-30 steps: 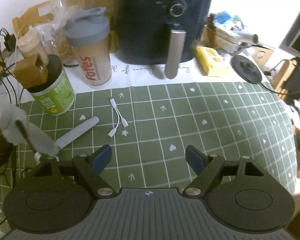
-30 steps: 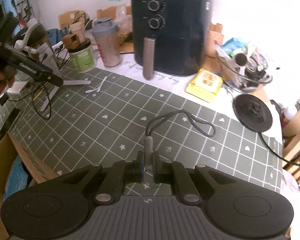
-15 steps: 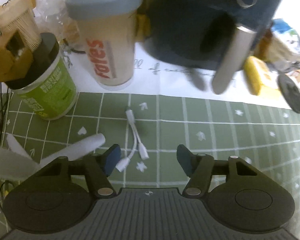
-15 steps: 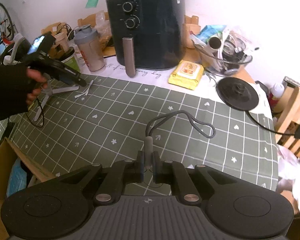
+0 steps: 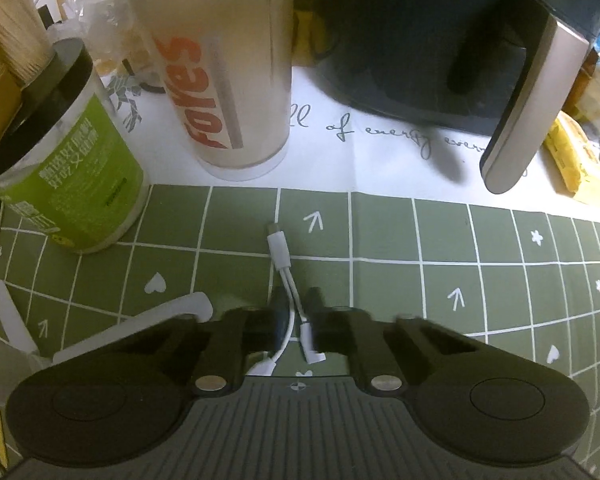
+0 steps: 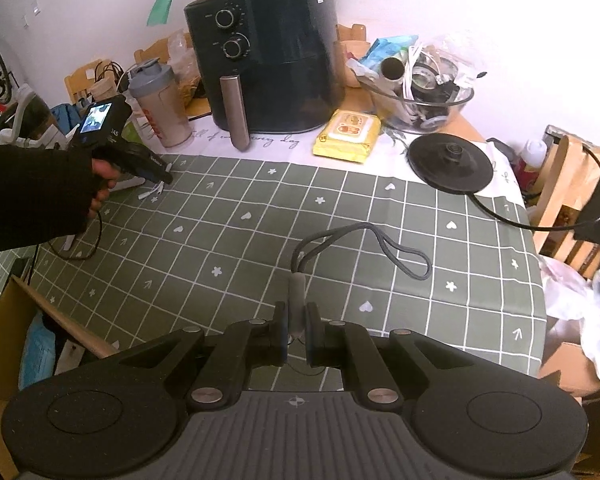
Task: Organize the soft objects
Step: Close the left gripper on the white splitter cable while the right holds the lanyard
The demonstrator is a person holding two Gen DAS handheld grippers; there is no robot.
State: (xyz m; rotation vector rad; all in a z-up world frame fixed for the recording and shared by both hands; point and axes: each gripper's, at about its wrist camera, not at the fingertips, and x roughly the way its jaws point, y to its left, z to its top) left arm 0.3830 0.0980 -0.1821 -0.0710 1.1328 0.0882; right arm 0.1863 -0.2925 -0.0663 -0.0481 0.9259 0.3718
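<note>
So the left gripper (image 5: 296, 312) has just been closed on the white splitter cable (image 5: 286, 276), pinned against the green checked tablecloth (image 5: 420, 240) below a shaker bottle (image 5: 220, 80). Meanwhile the right gripper (image 6: 296, 328) is clamped on the grey cord's (image 6: 364, 236) plug end, its loop laid out mid-table, well apart from the air fryer (image 6: 268, 52).

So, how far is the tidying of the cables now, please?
Nothing looks put away yet. In hand: the left gripper has just closed on the white splitter cable, and the right gripper is shut on the grey cord, whose loop lies on the green tablecloth. Left: gathering both somewhere.
</note>
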